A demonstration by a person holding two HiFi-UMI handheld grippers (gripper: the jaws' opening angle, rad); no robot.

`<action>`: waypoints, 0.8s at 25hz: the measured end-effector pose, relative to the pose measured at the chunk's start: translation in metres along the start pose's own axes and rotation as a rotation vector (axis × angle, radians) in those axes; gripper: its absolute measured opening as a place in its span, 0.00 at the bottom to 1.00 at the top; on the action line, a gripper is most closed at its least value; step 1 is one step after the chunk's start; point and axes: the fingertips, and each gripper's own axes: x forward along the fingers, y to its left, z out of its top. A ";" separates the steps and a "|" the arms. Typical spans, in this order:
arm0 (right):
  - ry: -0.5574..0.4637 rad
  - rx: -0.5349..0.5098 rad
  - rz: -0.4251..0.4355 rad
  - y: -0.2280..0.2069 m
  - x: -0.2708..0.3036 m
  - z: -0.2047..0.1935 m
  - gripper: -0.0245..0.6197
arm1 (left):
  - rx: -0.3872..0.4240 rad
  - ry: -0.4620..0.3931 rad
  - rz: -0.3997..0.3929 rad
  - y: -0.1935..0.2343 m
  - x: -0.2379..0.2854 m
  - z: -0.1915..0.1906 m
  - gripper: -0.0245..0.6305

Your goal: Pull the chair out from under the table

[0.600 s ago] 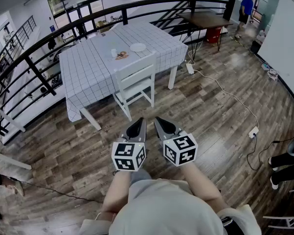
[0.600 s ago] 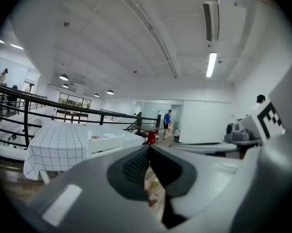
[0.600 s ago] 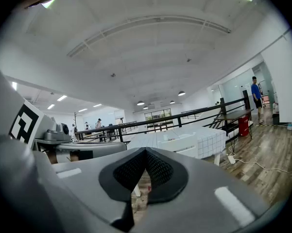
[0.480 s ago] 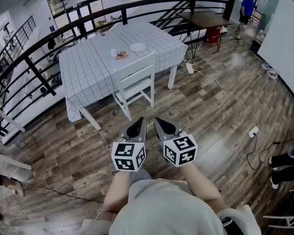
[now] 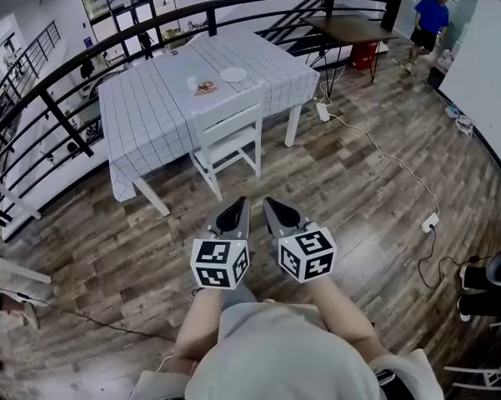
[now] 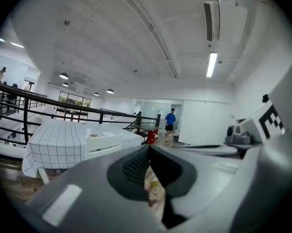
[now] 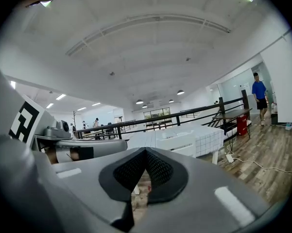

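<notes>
Chair [image 5: 229,132] higher in view than before; open floor [image 5: 271,177] ahead of shut, empty left claw [image 5: 236,211], right claw [image 5: 275,209].

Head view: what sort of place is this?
Likely an indoor mezzanine used as a dining or café-style area: a table under a white checked tablecloth with a white wooden chair pushed up to it, a black metal railing along the edge, and brown wood-plank flooring.

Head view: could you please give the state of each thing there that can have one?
left gripper: shut, empty, apart from the chair.
right gripper: shut, empty.
chair: upright, tucked in at the table, untouched.
table: standing, covered by a checked cloth.
plate: lying flat on the table.
</notes>
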 end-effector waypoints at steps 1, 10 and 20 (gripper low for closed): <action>0.000 0.005 0.006 0.000 0.000 0.000 0.03 | 0.001 0.000 0.002 0.000 0.000 -0.001 0.05; 0.002 0.015 0.021 -0.004 0.001 -0.002 0.03 | -0.022 -0.008 0.026 0.004 0.002 0.000 0.05; 0.026 0.041 0.021 -0.016 0.011 -0.009 0.03 | -0.045 0.016 0.051 0.014 0.007 -0.007 0.05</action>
